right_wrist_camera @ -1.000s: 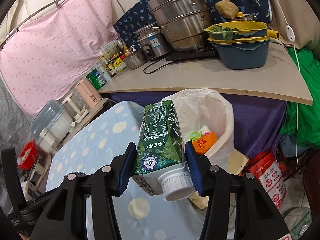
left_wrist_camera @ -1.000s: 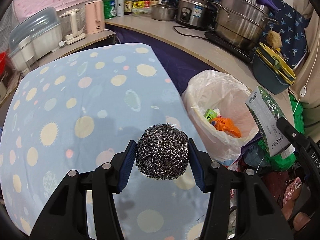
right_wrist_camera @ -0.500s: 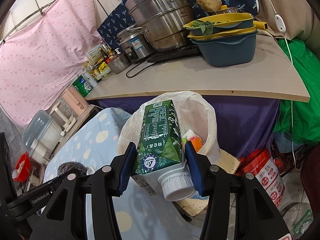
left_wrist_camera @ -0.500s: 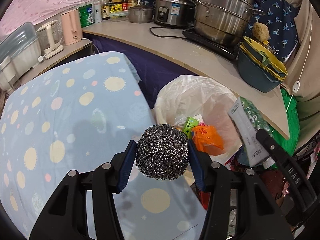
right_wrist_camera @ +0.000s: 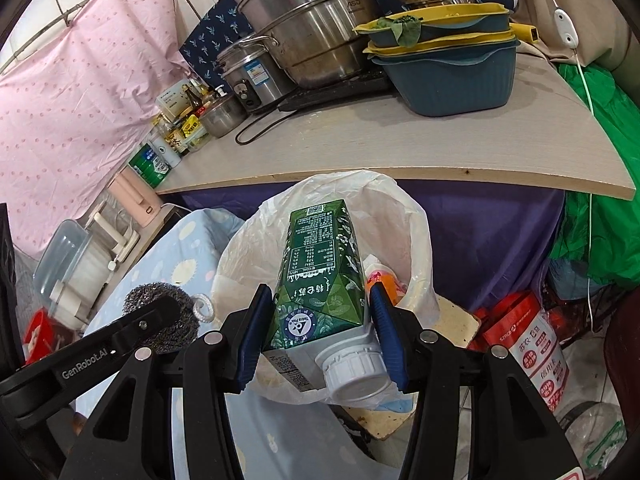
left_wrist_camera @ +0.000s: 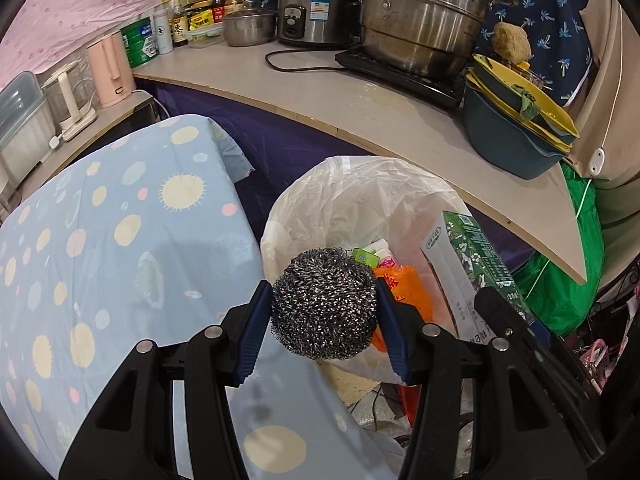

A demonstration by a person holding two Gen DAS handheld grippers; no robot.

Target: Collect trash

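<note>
My left gripper (left_wrist_camera: 323, 332) is shut on a round steel wool scourer (left_wrist_camera: 323, 304), held over the table's edge just left of the bin. A white trash bag (left_wrist_camera: 360, 200) lines the bin, with orange and green wrappers (left_wrist_camera: 404, 284) inside. In the right wrist view my right gripper (right_wrist_camera: 318, 332) is shut on a green drink carton (right_wrist_camera: 316, 276) with a white screw cap, held above the white trash bag (right_wrist_camera: 400, 208). The scourer (right_wrist_camera: 160, 320) and the left gripper's finger show at the lower left there. The carton (left_wrist_camera: 472, 264) appears at the right in the left wrist view.
A table under a blue dotted cloth (left_wrist_camera: 100, 260) lies to the left. Behind the bin runs a wooden counter (left_wrist_camera: 380, 108) with steel pots (left_wrist_camera: 420, 12), a rice cooker, bottles and a blue basin (left_wrist_camera: 508, 144). A red canister (right_wrist_camera: 532, 340) and green bags stand on the floor at the right.
Both grippers moved toward the bin with their loads. The scourer went from above the cloth to the bin's left rim, and the carton now hangs lower over the bag's mouth.
</note>
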